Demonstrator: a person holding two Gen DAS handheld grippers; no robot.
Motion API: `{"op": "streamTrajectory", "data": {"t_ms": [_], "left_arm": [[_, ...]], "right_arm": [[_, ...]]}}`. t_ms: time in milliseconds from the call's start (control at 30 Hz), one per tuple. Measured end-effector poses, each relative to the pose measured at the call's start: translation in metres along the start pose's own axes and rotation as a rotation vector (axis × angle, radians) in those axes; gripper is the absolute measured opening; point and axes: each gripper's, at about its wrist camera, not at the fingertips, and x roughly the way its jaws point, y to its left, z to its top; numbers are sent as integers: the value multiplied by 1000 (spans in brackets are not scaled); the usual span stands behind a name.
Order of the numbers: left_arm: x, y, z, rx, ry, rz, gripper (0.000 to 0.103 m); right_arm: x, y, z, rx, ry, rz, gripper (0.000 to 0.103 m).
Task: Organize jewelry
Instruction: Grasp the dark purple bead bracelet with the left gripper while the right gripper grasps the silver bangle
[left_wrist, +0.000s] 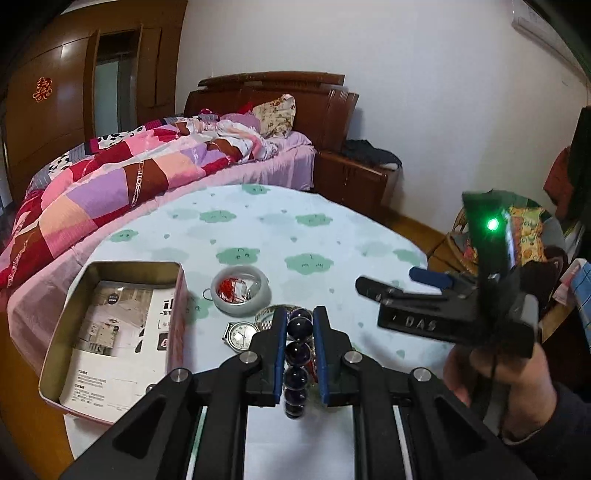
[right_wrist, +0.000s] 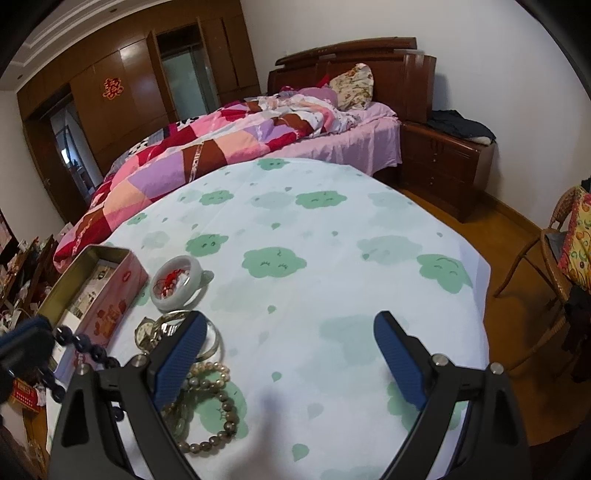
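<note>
The left tongs (left_wrist: 300, 325) pinch a dark bead bracelet (left_wrist: 297, 360) narrowly between their blue pads, above the worktop (left_wrist: 295, 236) just right of the open tin box (left_wrist: 110, 332). The right tongs (right_wrist: 290, 332) gape wide, farther right of the box. A jade bangle (left_wrist: 241, 290), watch (left_wrist: 240, 335) and brown bead bracelets (right_wrist: 214, 406) lie beside the box.

Bangle (left_wrist: 240, 290) right of tin (left_wrist: 110, 332)

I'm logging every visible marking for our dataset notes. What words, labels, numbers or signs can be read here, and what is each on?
"DAS": raised letters on the right gripper body.
"囍": red double-happiness sign on the wardrobe door.
Leaflet inside the tin box: print too small to read.
Watch dial: numerals too small.
Red carton: text blurred.
</note>
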Motion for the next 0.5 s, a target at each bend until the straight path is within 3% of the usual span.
{"op": "streamTrajectory", "data": {"t_ms": [133, 333, 500], "left_arm": [[-11, 5, 5, -16, -31, 5, 13], [-18, 18, 11, -28, -58, 36, 13], [-11, 24, 7, -51, -44, 37, 13]], "right_arm": [[3, 7, -2, -18, 15, 16, 93], [10, 26, -7, -79, 55, 49, 79], [32, 40, -8, -126, 130, 55, 59]]}}
